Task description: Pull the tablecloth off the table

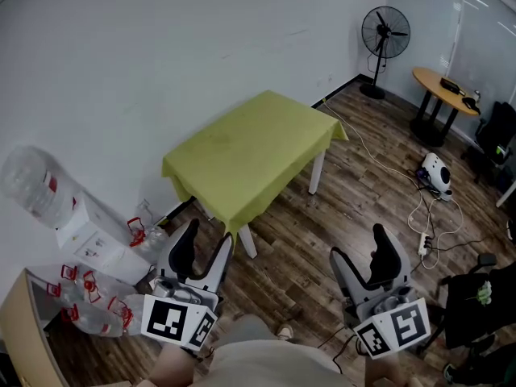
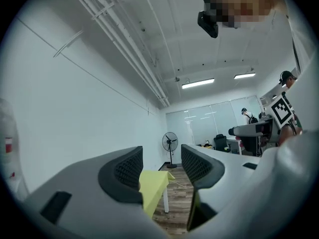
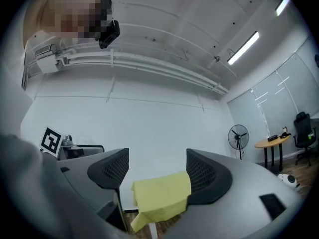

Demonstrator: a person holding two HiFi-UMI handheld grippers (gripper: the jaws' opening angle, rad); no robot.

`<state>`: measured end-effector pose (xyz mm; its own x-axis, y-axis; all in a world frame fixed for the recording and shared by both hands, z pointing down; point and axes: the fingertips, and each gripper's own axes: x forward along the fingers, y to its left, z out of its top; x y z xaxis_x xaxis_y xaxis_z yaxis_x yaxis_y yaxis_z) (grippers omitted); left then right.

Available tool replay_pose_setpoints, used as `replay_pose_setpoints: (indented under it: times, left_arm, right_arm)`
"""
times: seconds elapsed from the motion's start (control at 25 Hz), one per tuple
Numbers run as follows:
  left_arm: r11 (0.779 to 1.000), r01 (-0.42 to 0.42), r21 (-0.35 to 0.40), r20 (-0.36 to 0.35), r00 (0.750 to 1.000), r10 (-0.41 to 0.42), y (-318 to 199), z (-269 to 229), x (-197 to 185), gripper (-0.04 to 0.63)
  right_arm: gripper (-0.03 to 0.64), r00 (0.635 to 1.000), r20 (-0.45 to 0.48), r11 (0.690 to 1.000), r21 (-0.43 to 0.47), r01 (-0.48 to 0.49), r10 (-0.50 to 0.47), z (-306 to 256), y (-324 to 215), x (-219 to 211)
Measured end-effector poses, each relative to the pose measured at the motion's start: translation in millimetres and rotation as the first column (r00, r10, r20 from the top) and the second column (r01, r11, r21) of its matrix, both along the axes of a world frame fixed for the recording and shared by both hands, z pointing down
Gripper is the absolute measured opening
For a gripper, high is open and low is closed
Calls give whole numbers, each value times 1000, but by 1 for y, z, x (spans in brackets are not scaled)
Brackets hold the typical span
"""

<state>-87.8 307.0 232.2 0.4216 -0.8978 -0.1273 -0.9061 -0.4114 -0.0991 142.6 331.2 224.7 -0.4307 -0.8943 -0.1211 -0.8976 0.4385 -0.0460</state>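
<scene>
Bare wood floor (image 1: 302, 244) open up to the near corner of the table (image 1: 317, 172), tablecloth (image 1: 250, 147) hanging free, wall (image 1: 121, 71) tight behind, water bottles (image 1: 93, 305) crowding the left, cables (image 1: 372, 156) trailing over floor at right.

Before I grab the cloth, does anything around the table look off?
Tablecloth lies smooth and even. Only the floor is untidy: a loose white cable and power strip sprawl right of the table, and clear jugs crowd the lower left.
</scene>
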Motion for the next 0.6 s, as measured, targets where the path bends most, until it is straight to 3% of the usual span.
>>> replay_pose_setpoints:
  times: [0.32, 0.6]
  left_arm:
    - [1000, 7, -15, 20, 1000, -7, -26, 13, 15, 255]
    - [998, -50, -31, 54, 997, 51, -69, 36, 34, 255]
  right_arm:
    - [367, 1000, 4, 998, -55, 28, -28, 23, -20, 5]
    - [367, 1000, -1, 996, -88, 20, -20, 46, -60, 6]
